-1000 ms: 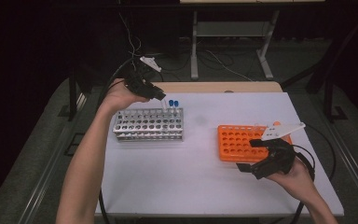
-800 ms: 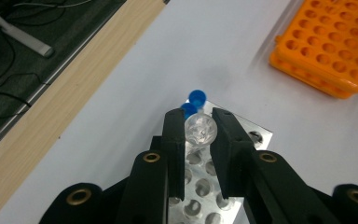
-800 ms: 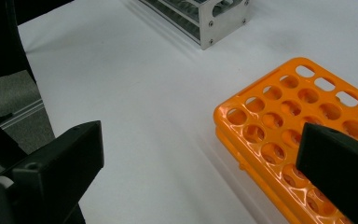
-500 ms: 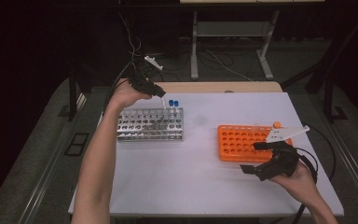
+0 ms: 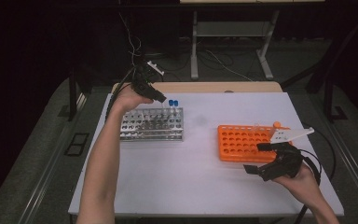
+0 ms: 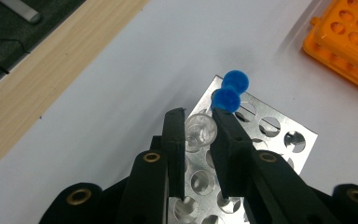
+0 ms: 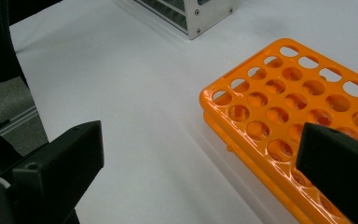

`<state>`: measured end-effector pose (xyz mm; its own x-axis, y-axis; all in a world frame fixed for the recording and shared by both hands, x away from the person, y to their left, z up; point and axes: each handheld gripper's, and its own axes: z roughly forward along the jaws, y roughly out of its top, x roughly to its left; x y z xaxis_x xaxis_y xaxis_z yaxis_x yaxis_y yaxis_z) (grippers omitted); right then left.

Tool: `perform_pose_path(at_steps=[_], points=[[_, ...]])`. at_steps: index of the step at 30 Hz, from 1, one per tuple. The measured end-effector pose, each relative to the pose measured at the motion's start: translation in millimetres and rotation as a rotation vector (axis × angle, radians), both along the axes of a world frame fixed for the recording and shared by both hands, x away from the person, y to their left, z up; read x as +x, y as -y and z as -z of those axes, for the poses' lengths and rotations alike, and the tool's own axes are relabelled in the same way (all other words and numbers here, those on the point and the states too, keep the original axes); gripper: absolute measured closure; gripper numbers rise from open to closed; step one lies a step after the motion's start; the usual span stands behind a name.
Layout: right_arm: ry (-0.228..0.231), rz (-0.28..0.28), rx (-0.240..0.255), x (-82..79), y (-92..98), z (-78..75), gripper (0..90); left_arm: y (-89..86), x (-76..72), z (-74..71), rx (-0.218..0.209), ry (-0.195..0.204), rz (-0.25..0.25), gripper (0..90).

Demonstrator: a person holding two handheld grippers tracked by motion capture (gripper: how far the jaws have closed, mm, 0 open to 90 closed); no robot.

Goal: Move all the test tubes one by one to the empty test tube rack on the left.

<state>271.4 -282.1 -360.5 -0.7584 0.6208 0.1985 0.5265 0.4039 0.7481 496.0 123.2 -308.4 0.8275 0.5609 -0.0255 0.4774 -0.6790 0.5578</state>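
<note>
Left gripper view: left claw [image 6: 198, 126] pinches a clear tube [image 6: 199, 129] over the metal rack [image 6: 256, 140], beside two blue caps [image 6: 230, 91]. Right claw [image 7: 200, 172] gapes wide, empty, beside the orange rack [image 7: 289, 107] on the tabletop [image 7: 135, 93].

A white table [image 5: 205, 186] with a wooden strip along its far edge carries a metal tube rack [image 5: 152, 125] at the left and an orange tube rack [image 5: 242, 143] at the right, well apart.
</note>
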Motion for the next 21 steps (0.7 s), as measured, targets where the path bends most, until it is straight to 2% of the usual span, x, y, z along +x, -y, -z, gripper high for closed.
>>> perform_pose_path(at_steps=[12, 15, 17, 21], points=[[-0.005, 0.005, -0.002, 0.2, 1.6, 2.7, 0.3, 2.6, 3.2, 22.5, 0.009, -0.046, 0.006, 74.4], [-0.005, 0.009, -0.001, 0.5, 3.1, 3.3, 0.4, 2.3, 2.2, 21.8, -0.012, -0.053, 0.007, 72.2], [-0.005, 0.011, -0.001, 0.9, 4.0, 3.6, 0.3, 2.0, -0.5, 18.5, -0.016, -0.038, -0.004, 64.8], [-0.006, 0.016, -0.003, 1.6, 5.3, 3.5, 0.3, -0.6, -6.2, 9.1, -0.034, -0.029, -0.006, 59.5]])
